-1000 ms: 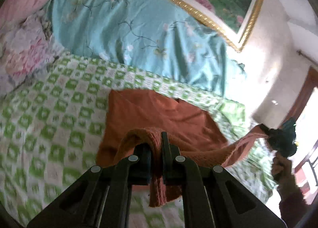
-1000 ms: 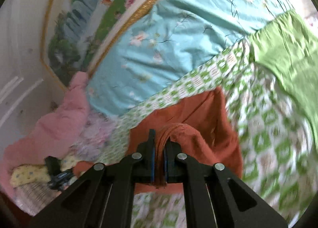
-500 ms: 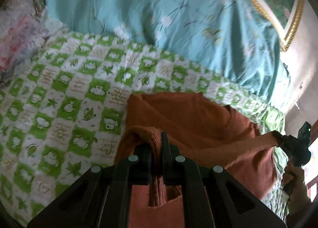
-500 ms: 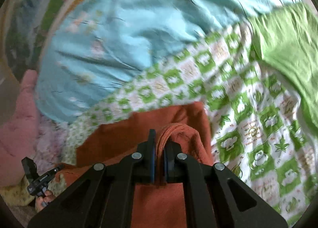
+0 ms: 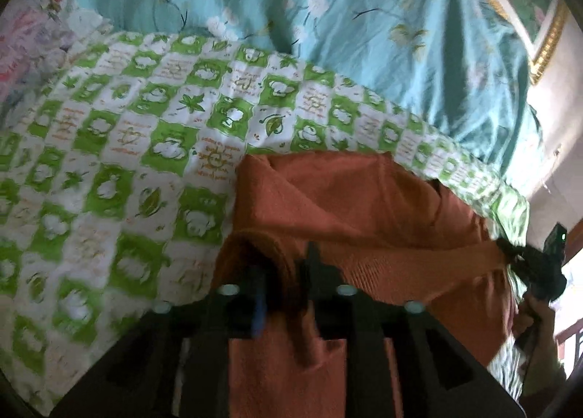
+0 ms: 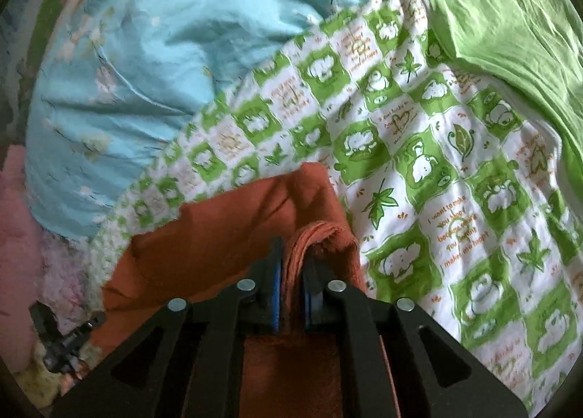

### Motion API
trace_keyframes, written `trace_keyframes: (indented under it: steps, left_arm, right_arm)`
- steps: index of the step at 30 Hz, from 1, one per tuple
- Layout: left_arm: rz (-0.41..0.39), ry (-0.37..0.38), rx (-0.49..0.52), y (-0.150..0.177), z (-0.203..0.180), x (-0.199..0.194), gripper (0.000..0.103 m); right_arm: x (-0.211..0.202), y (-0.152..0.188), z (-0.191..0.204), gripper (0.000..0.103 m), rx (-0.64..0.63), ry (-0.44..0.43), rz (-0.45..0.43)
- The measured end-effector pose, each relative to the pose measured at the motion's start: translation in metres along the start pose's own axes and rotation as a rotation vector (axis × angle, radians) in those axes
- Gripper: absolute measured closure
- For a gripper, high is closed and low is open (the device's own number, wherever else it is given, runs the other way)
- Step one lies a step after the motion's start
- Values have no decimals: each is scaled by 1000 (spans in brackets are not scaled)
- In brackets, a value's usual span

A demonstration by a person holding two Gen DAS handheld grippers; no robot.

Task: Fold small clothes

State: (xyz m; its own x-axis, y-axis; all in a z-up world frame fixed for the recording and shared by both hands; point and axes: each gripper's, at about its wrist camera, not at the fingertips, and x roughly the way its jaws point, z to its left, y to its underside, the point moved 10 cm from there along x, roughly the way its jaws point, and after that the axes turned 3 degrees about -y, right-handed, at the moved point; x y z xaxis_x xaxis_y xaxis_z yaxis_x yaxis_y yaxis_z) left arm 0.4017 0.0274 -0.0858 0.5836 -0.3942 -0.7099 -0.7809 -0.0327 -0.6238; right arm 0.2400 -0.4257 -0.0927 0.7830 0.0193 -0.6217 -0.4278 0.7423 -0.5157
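Both grippers, left gripper [image 5: 282, 272] and right gripper [image 6: 291, 268], pinch the orange garment [image 5: 346, 206], lower centre. Lay edges level onto the checked quilt [image 5: 127, 148], then release.

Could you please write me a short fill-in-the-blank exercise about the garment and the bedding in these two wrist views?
1. Each hand-held gripper, left and right, is shut on the ____-coloured garment.
2. The garment lies on a quilt checked in white and ____.
3. Behind the quilt lies a floral ____-coloured bedcover.
4. In the right wrist view, a plain ____ cloth lies at the upper right.

Missing words: orange; green; turquoise; green
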Motion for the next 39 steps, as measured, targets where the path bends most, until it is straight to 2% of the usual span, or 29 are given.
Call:
trace_keyframes:
  steps: [1, 3, 5, 7, 8, 10, 12, 13, 15, 17, 19, 21, 24, 26, 31, 39]
  left_arm:
    - [-27, -11, 7, 7, 1, -15, 56]
    - [-54, 4, 21, 22, -8, -37, 49]
    - [-21, 71, 60, 46, -31, -46, 49]
    - [43, 126, 132, 73, -62, -41, 49]
    - [74, 134, 160, 81, -73, -34, 49]
    - [152, 107, 215, 97, -89, -11, 49]
    - [181, 31, 266, 98, -91, 9, 49]
    - [177, -3, 289, 92, -92, 17, 49]
    - [165, -51, 324, 76, -92, 27, 49]
    - [132, -154, 323, 43, -82, 38, 49]
    - [86, -212, 257, 4, -65, 44, 50]
    - [48, -224, 178, -25, -48, 42, 49]
    - [-4, -242, 70, -57, -20, 31, 45]
    - [-23, -271, 23, -64, -2, 21, 43]
    - [-7, -221, -74, -35, 23, -3, 42]
    - [-24, -144, -124, 56, 15, -65, 42]
  right_arm:
    - [-11, -1, 3, 68, -10, 1, -22]
    - [-37, -3, 6, 52, -65, 44, -95]
    - [-50, 4, 18, 52, -127, 41, -115]
    - [-46, 33, 48, 52, -234, -51, -26]
    - [-38, 56, 66, 52, -311, -93, 55]
    - [-20, 101, 92, 52, -474, -124, 220]
    - [-2, 128, 98, 52, -585, -86, 330]
    - [6, 132, 95, 53, -623, -40, 351]
    - [19, 119, 86, 53, -649, 48, 335]
    - [26, 92, 79, 53, -614, 100, 287]
    - [31, 55, 70, 53, -551, 160, 214]
    - [24, 10, 52, 53, -460, 256, 98]
    - [3, -28, 26, 52, -308, 287, -15]
    - [-10, -33, 14, 52, -249, 276, -32]
    - [-37, -4, 9, 52, -225, 212, -20]
    - [-54, 71, 43, 50, -232, 101, 42]
